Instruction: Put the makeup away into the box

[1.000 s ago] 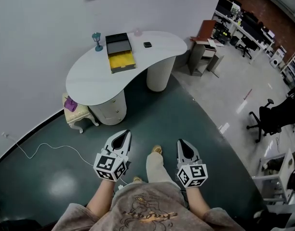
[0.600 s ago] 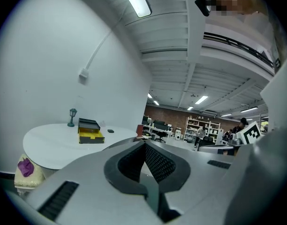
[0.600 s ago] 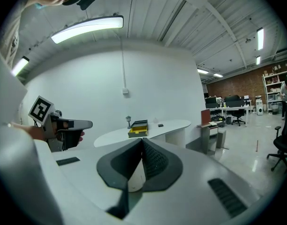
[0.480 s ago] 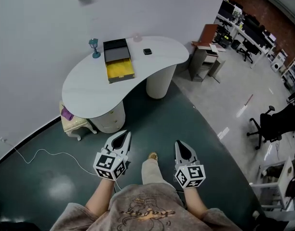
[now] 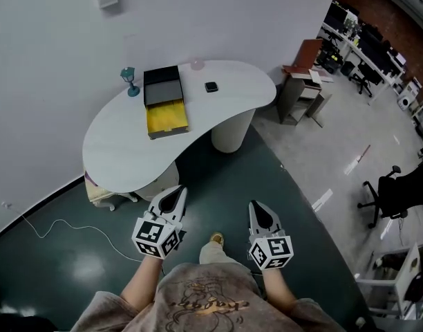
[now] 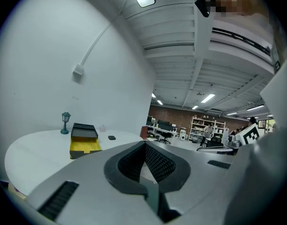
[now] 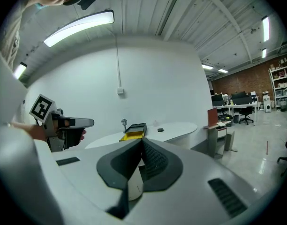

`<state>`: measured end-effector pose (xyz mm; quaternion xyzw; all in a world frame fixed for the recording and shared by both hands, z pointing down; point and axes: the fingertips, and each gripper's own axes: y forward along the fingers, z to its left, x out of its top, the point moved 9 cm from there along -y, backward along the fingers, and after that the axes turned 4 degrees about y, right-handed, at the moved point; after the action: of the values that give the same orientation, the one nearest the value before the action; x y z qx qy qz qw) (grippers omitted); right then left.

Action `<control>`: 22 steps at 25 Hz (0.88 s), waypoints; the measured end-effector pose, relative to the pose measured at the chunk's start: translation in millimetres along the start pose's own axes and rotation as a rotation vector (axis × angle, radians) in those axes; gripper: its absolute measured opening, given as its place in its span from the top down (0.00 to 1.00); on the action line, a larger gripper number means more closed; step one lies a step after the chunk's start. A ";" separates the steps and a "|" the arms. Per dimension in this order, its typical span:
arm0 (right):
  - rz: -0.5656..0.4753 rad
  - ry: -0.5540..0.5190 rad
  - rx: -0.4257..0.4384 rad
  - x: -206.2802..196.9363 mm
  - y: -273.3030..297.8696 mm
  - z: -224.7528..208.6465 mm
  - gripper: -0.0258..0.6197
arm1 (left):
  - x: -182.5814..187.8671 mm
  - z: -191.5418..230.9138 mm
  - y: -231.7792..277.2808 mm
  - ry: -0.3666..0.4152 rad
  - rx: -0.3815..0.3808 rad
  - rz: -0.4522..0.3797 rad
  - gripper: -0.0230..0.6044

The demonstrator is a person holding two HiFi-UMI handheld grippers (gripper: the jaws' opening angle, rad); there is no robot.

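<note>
A person stands on a dark green floor [image 5: 287,206], well short of the open box [image 5: 164,102], with a gripper in each hand, both aimed roughly level toward it. The left gripper [image 5: 173,194] has its jaws together with nothing in them. The right gripper [image 5: 258,209] has its jaws closed tip to tip and clamps nothing either. The box sits toward the wall side of a white, curved surface [image 5: 128,151]. Its black lid is laid back toward the wall, and the tray nearer the person shows a yellow lining. A small dark item [image 5: 211,86] lies on the surface to the right of the box, apart from it. It may be the makeup, though it is too small to tell. A teal lamp ornament [image 5: 130,81] stands upright just left of the box's lid. A pale pinkish object [image 5: 197,64] rests past the box's far right corner, near the wall. Below and left of the box, a white cable [image 5: 59,216] trails across the floor. Far to the right of the box, desks and black office chairs [image 5: 398,185] fill an open workspace.
</note>
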<state>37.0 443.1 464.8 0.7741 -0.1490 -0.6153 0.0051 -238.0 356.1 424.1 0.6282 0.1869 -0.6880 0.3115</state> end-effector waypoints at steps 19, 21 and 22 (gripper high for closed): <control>0.029 0.006 0.086 39.7 105.9 -111.1 0.96 | 17.7 11.8 129.3 -0.001 0.112 -0.001 0.93; 0.028 0.009 0.089 41.1 112.3 -117.1 0.96 | 17.4 14.5 137.9 -0.002 0.118 -0.001 0.93; 0.026 0.009 0.090 41.9 115.8 -120.3 0.96 | 17.0 16.1 142.8 -0.003 0.121 -0.001 0.93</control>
<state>134.1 301.4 476.3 0.7742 -0.1867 -0.6044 -0.0210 -155.5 237.2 428.8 0.6448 0.1450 -0.6991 0.2729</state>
